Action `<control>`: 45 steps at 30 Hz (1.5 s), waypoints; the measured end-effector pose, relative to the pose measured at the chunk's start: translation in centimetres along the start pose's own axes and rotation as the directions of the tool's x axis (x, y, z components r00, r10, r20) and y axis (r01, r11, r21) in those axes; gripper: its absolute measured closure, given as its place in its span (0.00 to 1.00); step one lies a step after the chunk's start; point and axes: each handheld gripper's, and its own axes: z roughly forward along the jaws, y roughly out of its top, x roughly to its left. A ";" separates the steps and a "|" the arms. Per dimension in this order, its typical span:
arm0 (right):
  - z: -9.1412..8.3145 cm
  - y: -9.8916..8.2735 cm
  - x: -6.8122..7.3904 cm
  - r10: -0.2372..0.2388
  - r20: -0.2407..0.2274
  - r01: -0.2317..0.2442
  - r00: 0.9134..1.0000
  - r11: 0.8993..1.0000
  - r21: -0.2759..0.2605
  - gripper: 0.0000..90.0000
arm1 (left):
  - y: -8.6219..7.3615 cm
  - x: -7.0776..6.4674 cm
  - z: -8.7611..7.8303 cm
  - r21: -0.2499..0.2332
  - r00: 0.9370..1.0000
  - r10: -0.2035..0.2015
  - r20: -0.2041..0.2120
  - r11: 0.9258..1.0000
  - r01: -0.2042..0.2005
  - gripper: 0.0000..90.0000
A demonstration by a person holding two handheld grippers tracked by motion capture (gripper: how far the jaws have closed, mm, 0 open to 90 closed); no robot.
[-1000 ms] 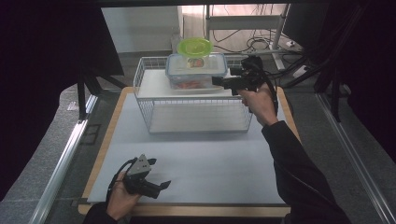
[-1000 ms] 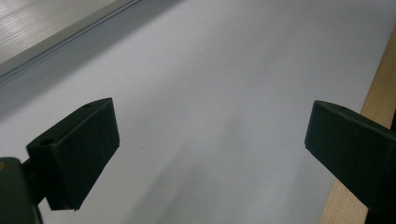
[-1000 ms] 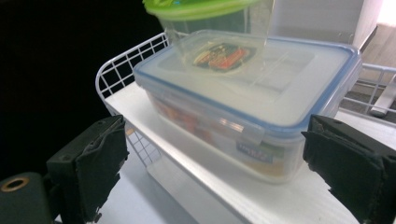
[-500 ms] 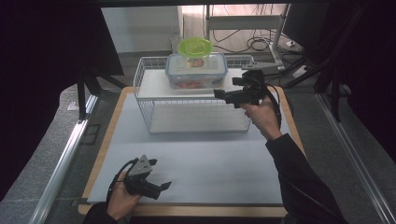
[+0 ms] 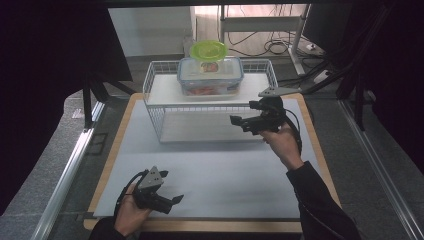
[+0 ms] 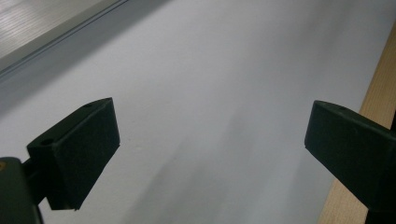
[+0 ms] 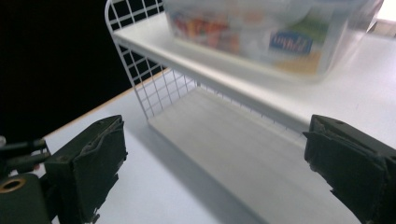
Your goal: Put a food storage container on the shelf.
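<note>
The lidded box (image 5: 210, 76) is seen beyond and left of the released, empty right gripper (image 5: 239, 122), seemingly lying broadside.

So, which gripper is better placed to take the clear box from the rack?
Right. The right gripper is open beside the wire rack, near the clear box; the left gripper rests far off at the near table edge.

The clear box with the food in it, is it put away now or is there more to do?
It looks put away: the clear box sits on the top shelf of the white wire rack, with a green lid behind it. Nothing is in hand: the right claw is open and empty in front of the rack. The left claw rests open near the table's front edge. I see nothing waiting on the mat.
</note>
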 end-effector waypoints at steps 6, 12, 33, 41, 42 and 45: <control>-0.2 -2.6 0.3 0.000 0.007 0.000 1.000 0.999 0.036 0.05 | 0.0 0.0 0.0 0.001 1.000 -0.002 0.000 1.000 0.002 0.04; -0.6 -5.0 0.5 -0.012 0.025 0.011 1.000 0.998 0.059 0.04 | 0.0 0.0 0.0 0.004 1.000 0.001 -0.001 1.000 -0.001 0.04; -2.7 -10.6 1.9 -0.025 0.079 0.019 0.997 0.997 0.078 0.00 | -0.1 0.0 0.0 0.012 1.000 0.009 -0.017 1.000 -0.009 0.04; -3.2 -12.7 2.2 -0.044 0.111 0.032 0.993 0.994 0.105 0.00 | -0.1 0.0 0.1 0.016 1.000 0.010 -0.025 1.000 -0.010 0.04; -3.3 -12.9 2.2 -0.045 0.114 0.033 0.992 0.994 0.106 0.00 | -0.1 0.0 0.0 0.015 1.000 0.009 -0.029 1.000 -0.009 0.03; -3.4 -13.6 2.3 -0.047 0.119 0.033 0.992 0.993 0.111 0.00 | -0.2 0.1 0.0 0.013 0.999 0.002 -0.035 1.000 -0.002 0.03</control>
